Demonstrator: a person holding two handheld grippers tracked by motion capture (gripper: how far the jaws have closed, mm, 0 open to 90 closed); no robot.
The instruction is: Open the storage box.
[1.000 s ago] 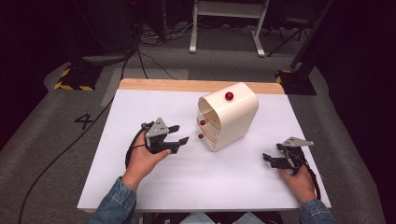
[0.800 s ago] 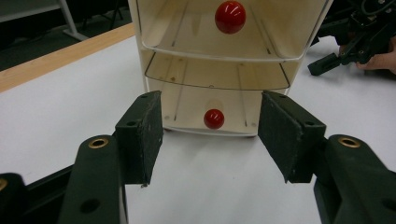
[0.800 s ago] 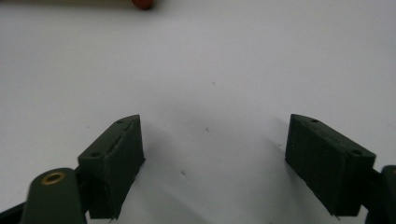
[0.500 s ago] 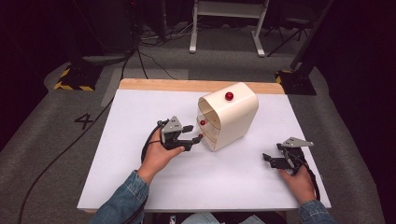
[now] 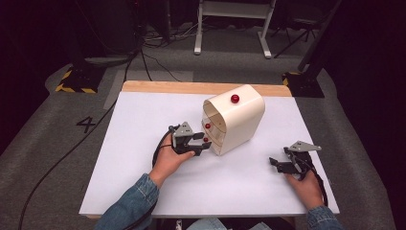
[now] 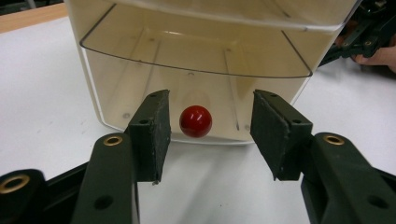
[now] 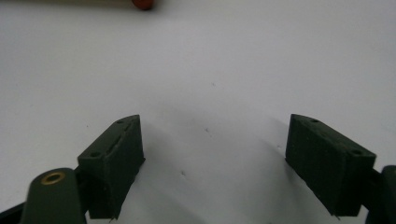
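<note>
A cream drawer cabinet stands on the white table, with a red knob on its top and further red knobs on its clear drawer fronts. My left gripper is at the bottom drawer. Its jaws have just been closing and stand on either side of that drawer's red knob, with a gap on both sides of the knob. My right gripper rests low over the table to the right of the cabinet, open, and its pads have nothing between them.
A wooden strip runs along the table's far edge. Beyond it are grey floor, cables and a white stand. The right hand and its gripper lie past the cabinet's corner in the left gripper view.
My left gripper has moved right and down to the cabinet's lower drawer, and its jaws have narrowed around the red knob. The right gripper has stayed put.
</note>
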